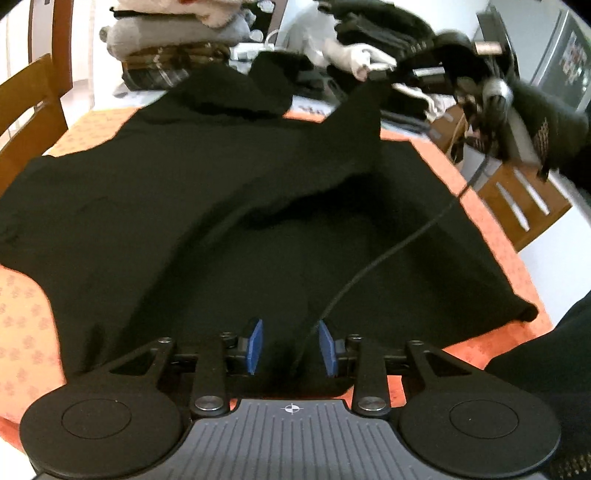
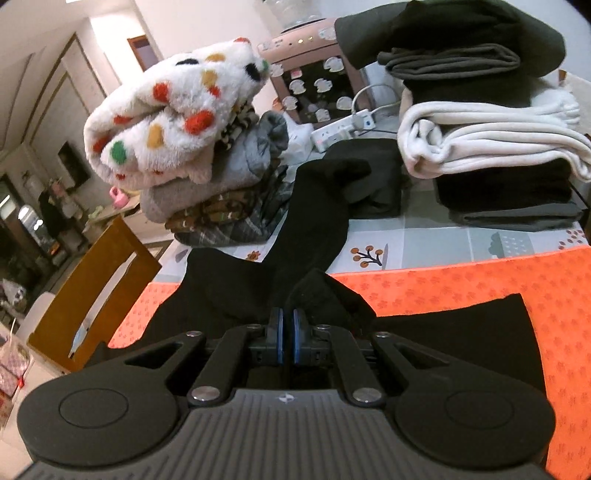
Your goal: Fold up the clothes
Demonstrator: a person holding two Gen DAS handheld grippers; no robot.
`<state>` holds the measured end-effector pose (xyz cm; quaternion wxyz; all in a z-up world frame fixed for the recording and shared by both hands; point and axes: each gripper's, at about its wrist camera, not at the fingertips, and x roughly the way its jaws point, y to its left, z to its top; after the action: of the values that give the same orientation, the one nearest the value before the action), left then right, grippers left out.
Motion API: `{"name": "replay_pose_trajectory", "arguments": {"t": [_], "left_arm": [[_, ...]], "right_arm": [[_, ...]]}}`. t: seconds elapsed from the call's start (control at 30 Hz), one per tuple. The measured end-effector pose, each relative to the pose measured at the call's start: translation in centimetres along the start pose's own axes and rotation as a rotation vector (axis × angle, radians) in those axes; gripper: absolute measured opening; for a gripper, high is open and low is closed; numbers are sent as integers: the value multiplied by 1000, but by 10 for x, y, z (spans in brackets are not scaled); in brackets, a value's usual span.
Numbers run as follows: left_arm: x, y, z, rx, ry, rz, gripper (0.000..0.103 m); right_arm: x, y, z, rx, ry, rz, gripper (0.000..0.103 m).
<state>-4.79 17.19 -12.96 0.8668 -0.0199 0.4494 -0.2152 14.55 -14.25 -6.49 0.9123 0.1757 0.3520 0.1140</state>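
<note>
Black garment [image 1: 207, 206] spread before gaping left gripper [image 1: 291, 345], right gripper [image 2: 287, 338] pinching its raised fold

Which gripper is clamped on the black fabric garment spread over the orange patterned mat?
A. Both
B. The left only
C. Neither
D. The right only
D: the right gripper has its blue pads nearly together on a raised fold of the black garment, while the left gripper is open.

wooden chair [image 2: 92, 291] | white walls [image 2: 207, 22] | dim hallway [image 2: 33, 206]
</note>
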Motion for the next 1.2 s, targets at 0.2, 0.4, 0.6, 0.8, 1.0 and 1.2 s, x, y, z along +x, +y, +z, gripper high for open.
{"name": "replay_pose_trajectory", "arguments": {"t": [0.2,0.4,0.6,0.8,1.0,1.2], "left_arm": [[20,-17,-5,19,56,74,34],[7,-13,-7,22,38,50,7],[-15,-1,-8,-1,52,-41,7],[-9,8,-17,-34,120,-49,10],[-29,16,-18,-81,67,-11,16],[-48,44,-15,-261,-26,48,25]], "right_arm": [[10,-5,5,-17,19,35,7],[0,5,23,-54,-40,82,7],[-20,11,38,-182,-100,44,7],[21,-28,-9,-217,123,-107,11],[25,-65,-43,-113,180,-201,36],[29,-96,-33,58,106,-123,51]]}}
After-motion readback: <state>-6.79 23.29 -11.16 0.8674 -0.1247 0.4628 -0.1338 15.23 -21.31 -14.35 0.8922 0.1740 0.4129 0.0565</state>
